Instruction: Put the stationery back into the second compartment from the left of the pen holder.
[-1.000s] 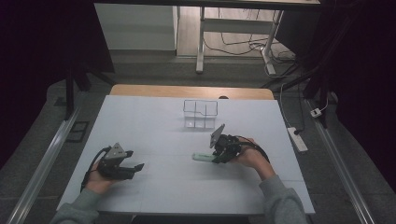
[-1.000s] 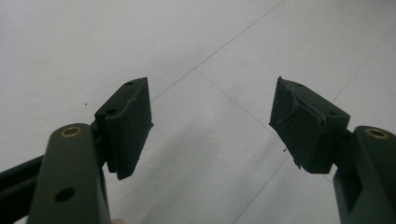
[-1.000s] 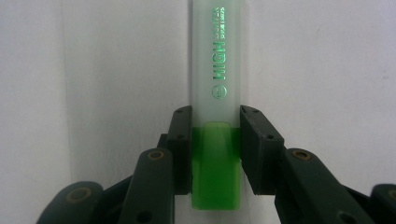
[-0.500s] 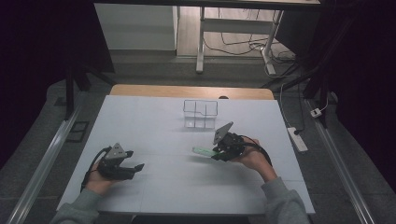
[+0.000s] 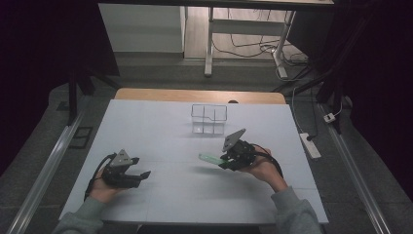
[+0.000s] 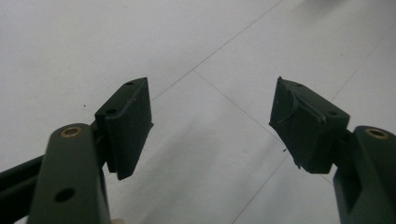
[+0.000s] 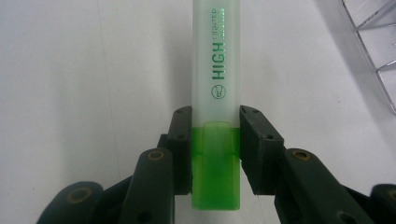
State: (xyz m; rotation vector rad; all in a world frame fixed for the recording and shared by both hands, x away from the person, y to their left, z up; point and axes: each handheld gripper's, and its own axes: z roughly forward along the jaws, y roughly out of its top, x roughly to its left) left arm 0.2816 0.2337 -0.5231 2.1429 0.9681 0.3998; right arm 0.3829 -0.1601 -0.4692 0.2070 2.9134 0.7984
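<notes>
Green highlighter (image 7: 216, 93) is clamped by its cap end in the right gripper (image 7: 215, 140), near the clear organizer (image 5: 209, 118). Left gripper (image 6: 212, 123) rests over the white table (image 5: 160, 126), jaws wide apart and empty.

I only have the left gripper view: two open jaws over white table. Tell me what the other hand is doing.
Observer: The right gripper is shut on a green highlighter; its jaws clamp it at the join of the green end and the frosted body.
Operator: Say where that is on the table.
Observer: In the high view it is right of centre, held off the white table, with the highlighter pointing toward the left.
Operator: Name anything near it.
Observer: A clear divided organizer stands beyond it, toward the far edge. I cannot make out anything inside it.
Operator: And my gripper's place.
Observer: The left gripper sits near the front left, well apart from the highlighter.
</notes>
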